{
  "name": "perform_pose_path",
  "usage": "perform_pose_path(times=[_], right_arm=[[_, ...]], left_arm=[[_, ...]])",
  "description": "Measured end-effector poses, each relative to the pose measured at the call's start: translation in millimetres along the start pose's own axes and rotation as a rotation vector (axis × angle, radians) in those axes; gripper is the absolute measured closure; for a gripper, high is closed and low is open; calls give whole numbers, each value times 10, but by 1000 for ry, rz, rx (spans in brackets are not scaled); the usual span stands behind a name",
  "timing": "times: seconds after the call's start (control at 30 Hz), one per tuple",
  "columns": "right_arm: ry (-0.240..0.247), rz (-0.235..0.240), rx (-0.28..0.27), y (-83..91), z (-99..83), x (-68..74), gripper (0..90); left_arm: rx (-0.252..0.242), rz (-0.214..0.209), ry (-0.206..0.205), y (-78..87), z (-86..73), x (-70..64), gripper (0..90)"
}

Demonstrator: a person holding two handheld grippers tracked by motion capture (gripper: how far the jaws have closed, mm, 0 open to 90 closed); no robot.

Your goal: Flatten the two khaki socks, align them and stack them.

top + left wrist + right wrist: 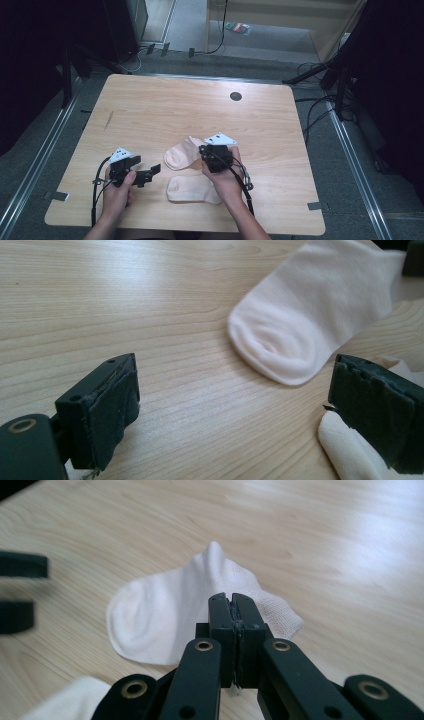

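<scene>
While two pale socks lie on the table (150,100) in the high view, the far sock (181,152) touches the right gripper (216,156); the near sock (192,189) lies beside the left gripper (150,172). Left gripper view: jaws wide apart, holding nothing, far sock ahead. Right gripper view: jaws pressed together over the far sock (165,612); whether they pinch its fabric cannot be told.

Two pale peach-pink socks, one (181,153) ahead of the black right claw (233,600), one (192,189) beside it, on a light wood-grain table (165,107).

High overhead view; both gripper views close above the far sock (181,153).
</scene>
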State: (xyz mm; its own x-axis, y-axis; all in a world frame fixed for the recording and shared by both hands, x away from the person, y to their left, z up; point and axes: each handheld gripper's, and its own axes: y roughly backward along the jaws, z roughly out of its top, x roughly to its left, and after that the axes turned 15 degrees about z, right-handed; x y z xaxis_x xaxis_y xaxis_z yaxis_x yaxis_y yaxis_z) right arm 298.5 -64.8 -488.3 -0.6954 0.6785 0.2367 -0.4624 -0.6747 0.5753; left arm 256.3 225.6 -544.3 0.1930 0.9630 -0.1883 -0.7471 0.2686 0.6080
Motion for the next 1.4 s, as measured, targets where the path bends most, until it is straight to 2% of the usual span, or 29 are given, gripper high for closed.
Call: perform_pose_path(times=[0.07,0.1,0.17,0.23,0.3,0.33,0.4,0.43,0.5,0.53,0.63,0.73,0.77,0.83,0.9,0.97,1.1,1.23,1.33,1.4], right_arm=[[2,5,25,22,-88,-61,873],[9,31,41,32,-129,-85,824],[36,79,81,60,-200,-108,671],[68,98,82,131,-257,-146,633],[41,91,48,229,-280,-237,634],[9,84,31,268,-283,-296,645],[-56,47,6,312,-295,-397,654],[-77,32,-2,310,-308,-436,649],[-94,11,3,263,-338,-482,621],[-89,3,17,222,-350,-497,619],[-90,4,50,107,-383,-525,621],[-95,16,65,58,-413,-516,624],[-97,20,65,50,-424,-507,626],[-86,19,75,37,-454,-486,629],[-79,22,87,26,-479,-465,632],[-68,12,95,17,-494,-446,633],[-38,-25,114,-7,-511,-420,660],[-9,-50,114,-24,-534,-412,699],[-3,-58,109,-30,-533,-416,764],[3,-66,109,-29,-533,-415,841]], left_arm=[[5,-3,9,-15,3,-3,64],[4,-1,7,-22,5,-8,64],[6,7,-5,-29,12,-16,64],[7,7,-7,-36,28,-24,64],[6,13,-7,-54,49,-34,65],[9,18,-11,-65,63,-33,72],[10,33,-5,-98,91,-51,146],[13,34,-11,-120,108,-63,141],[19,42,-23,-170,145,-95,179],[21,44,-26,-198,160,-115,227],[25,30,-19,-268,185,-158,357],[40,29,-20,-327,190,-179,472],[40,40,-18,-342,191,-182,494],[46,37,-2,-359,189,-180,518],[51,25,-7,-369,182,-194,543],[57,21,-27,-379,170,-235,553],[66,48,-70,-391,158,-297,619],[72,22,-74,-378,154,-296,679],[70,17,-73,-357,153,-271,698],[71,24,-70,-347,151,-250,706]])
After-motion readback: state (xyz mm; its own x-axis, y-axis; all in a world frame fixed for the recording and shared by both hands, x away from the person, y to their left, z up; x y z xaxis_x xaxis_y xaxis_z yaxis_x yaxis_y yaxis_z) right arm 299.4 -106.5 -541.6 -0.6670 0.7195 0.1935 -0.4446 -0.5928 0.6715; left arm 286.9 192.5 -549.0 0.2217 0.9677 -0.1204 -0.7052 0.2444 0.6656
